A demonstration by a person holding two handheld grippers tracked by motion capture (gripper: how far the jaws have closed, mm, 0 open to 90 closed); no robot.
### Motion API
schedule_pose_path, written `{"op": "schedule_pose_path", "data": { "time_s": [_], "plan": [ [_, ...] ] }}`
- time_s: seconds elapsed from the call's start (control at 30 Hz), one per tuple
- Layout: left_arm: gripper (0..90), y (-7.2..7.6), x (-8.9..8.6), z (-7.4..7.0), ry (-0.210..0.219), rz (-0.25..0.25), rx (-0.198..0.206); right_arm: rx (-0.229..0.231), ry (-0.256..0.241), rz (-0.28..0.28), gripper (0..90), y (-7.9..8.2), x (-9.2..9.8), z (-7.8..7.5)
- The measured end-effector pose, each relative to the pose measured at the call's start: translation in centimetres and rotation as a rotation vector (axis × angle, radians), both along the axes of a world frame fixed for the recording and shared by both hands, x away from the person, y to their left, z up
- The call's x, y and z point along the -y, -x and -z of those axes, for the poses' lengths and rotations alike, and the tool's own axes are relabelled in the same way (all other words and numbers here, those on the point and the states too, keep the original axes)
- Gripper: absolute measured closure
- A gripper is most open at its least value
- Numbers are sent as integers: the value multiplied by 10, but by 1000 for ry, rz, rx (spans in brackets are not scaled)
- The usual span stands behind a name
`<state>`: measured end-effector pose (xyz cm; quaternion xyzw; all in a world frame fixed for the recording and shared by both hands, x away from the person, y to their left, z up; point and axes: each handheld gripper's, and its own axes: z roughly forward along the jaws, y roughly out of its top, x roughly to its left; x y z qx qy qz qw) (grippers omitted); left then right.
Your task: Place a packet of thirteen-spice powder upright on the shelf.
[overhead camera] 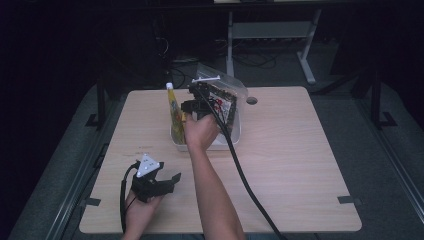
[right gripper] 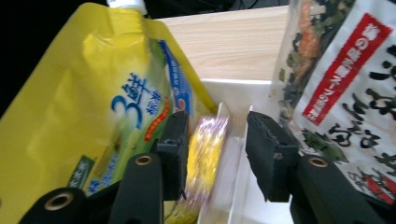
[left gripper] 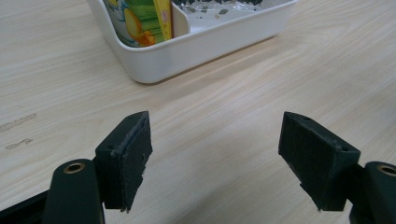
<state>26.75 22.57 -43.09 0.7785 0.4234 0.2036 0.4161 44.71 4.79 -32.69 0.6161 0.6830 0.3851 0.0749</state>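
The right tongs (right gripper: 215,140), partly open, straddle a small yellow packet (right gripper: 205,154) standing in the white bin (overhead camera: 235,137) beside the yellow pouch (right gripper: 107,116), ready to pinch it. The left tongs (left gripper: 215,158) rest wide open and empty on the near worktop (overhead camera: 300,165).

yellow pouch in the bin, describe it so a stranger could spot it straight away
On the wooden table stands a white bin. The yellow pouch stands upright at its left end, left of the right tool. Unlike the clear seaweed bag beside it, it is bright yellow with a white spout.
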Motion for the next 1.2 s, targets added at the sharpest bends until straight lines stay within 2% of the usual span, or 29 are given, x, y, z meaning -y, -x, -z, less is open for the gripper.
{"op": "schedule_pose_path", "data": {
  "time_s": [0.33, 0.6, 0.9, 1.2],
  "plan": [
    [250, 1, -1, -1, -2, -4, 3, 14, -30, -33, 532, 5, 3, -4],
    [245, 3, -4, -1, 4, -18, 1, 22, -49, -83, 505, 11, 5, -5],
    [242, 2, -4, 0, 3, -16, -4, 38, -89, -126, 475, 19, 16, -11],
    [236, 2, -5, 1, 1, -11, -10, 42, -103, -159, 460, 27, 26, -7]
  ]
}}
